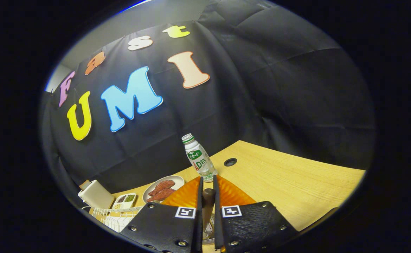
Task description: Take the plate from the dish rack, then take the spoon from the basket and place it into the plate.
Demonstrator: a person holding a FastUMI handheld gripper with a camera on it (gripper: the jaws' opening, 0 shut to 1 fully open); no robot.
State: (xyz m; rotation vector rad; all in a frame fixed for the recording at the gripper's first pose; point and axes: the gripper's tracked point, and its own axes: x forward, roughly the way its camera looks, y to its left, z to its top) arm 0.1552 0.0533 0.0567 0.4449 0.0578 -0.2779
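The brown-handled spoon (207, 202) stands pinched between the gripper (207, 189) fingers, over the ribbed orange plate (231, 193).

Staged demo booth, not a real kitchen: black cloth wall (226, 105) behind a light wooden desk (296, 175) with cable hole (230, 162). On desk near wall: drink bottle (199, 158), plate of food (163, 188), white dish rack (115, 214).

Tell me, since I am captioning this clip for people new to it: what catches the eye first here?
The gripper sits in the foreground, its fingers shut on a dark spoon handle. Just beyond them lies a bright orange plate on the wooden table. Past the plate stands a small white bottle, with a dish of reddish-brown food beside it.
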